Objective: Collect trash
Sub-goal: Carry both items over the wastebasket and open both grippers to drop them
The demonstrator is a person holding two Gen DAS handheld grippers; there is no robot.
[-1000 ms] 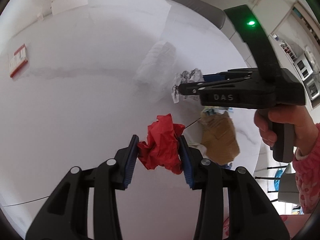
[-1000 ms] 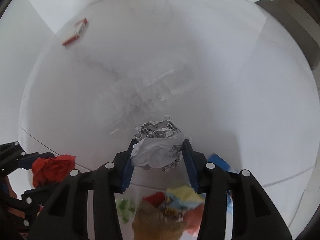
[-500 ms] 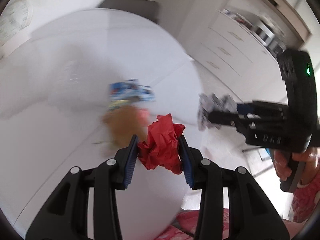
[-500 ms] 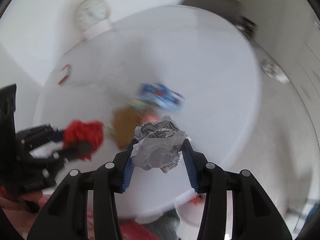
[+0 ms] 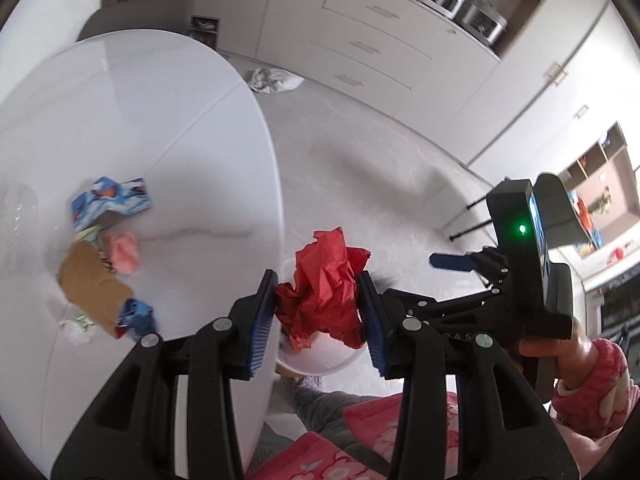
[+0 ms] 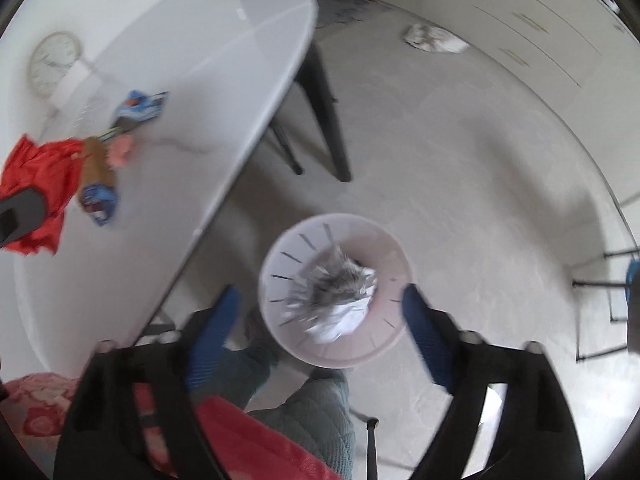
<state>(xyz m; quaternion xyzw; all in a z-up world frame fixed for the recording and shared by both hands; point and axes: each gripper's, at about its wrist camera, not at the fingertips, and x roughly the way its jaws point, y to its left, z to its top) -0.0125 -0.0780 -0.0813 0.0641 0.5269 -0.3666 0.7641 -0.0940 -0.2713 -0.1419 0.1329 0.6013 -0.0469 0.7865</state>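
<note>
White round counter (image 5: 168, 128) at left, leftover scraps on it: blue wrapper (image 5: 110, 200), brown card piece (image 5: 90, 284), pink wad (image 5: 124, 252), another small blue wrapper (image 5: 136, 314) by the edge. Crumpled paper (image 5: 274, 79) lies on the floor far off near the drawers (image 5: 372, 52). White bin (image 6: 336, 292) stands on the floor just beside the counter edge, by the person's knees in grey quilted trousers (image 6: 316, 408). Left tongs (image 5: 318, 312) closed tight on a red paper wad (image 5: 324, 292), held over the counter edge and above the bin rim, pointing steeply down. Right tongs (image 6: 320, 320) point almost straight down over the bin, jaws just sprung wide, nothing between the pads; the grey-white printed paper ball (image 6: 340, 296) is blurred inside the bin's mouth, free of the tongs. In the left view the right tongs show side-on, a hand (image 5: 556, 344) in a pink sleeve on the handle, green light lit
</note>
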